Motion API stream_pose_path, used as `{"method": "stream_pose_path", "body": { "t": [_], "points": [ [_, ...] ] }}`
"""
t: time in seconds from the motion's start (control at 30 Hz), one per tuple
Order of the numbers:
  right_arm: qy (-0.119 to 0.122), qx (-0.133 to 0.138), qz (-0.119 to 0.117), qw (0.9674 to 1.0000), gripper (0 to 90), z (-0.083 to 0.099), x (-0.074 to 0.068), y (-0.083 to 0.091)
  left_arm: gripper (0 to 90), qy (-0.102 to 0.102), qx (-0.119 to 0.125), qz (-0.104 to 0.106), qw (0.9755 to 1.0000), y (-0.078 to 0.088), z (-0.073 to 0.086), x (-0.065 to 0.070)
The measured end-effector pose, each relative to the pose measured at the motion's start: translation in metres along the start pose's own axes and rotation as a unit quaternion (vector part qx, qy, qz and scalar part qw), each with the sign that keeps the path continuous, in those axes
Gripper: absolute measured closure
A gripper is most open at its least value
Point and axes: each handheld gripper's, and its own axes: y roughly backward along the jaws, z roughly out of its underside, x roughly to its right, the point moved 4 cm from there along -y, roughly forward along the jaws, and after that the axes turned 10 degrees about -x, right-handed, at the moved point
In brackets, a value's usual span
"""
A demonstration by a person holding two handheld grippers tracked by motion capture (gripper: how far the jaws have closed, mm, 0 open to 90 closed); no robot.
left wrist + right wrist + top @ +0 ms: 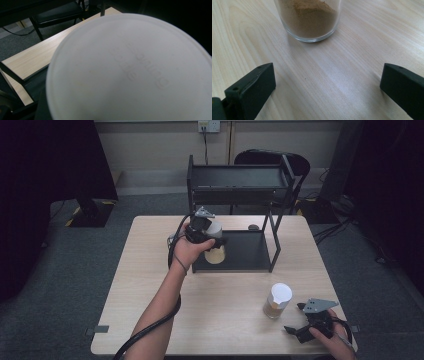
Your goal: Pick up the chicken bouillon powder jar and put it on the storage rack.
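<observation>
left tool [212, 236]: clamped on a white-lidded jar [215, 249], held upright just above the lower shelf of the black rack [250, 252]
lid close-up: white lid [130, 72] right up against the left tool's camera
second jar [276, 301]: upright on the tabletop [150, 285], brown powder inside, just beyond the right tool
right tool [300, 320]: jaws spread wide, nothing in them
room: grey carpet, dark chair behind the rack
</observation>
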Motion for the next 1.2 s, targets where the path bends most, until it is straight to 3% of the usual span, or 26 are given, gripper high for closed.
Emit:
{"method": "stream_pose_path", "body": {
  "t": [1.2],
  "points": [
    [0.000, 0.000, 0.000, 1.0000, 0.0, 0.000, 0.000, 0.000, 35.6, -0.017, -0.006, -0.017, 0.9997, 0.053, -0.072, 0.005]
  ]
}}
